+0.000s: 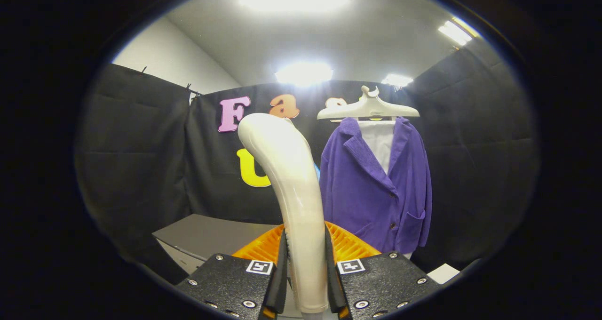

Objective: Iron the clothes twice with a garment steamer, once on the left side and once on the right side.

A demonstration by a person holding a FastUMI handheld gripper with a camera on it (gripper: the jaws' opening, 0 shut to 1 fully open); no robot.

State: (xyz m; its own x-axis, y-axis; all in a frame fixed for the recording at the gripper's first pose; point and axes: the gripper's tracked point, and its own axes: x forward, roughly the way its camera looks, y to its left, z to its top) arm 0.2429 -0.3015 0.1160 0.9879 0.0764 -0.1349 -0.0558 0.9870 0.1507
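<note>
At the bottom centre of the frame the gripper (pixel 306 282) has both fingers pressed against the lower shaft of the garment steamer (pixel 291 183), one on each side, so the tool is closed narrow on that cream handle and carrying it. Gripping it low down leaves the long curved neck free to rise up the middle of the picture, with its rounded head reaching the upper centre-left; held like this, the head can be steered toward cloth while the fingers stay back from it. Which way the steam face points I cannot tell from this side.

To the right of centre the purple jacket (pixel 376 188) hangs on a white hanger (pixel 368 108) in front of the black booth wall, well beyond the steamer and not touching it. Hanging it open and flat, lapels spread over a white inner garment (pixel 380 143), lets both front panels drop straight, which suits one pass down each side.

Lower left, beyond the fingers, a grey table (pixel 207 235) sits below the steamer.

By my reading the steamer is in hand but neither pass has begun; it needs bringing across to the jacket
</note>
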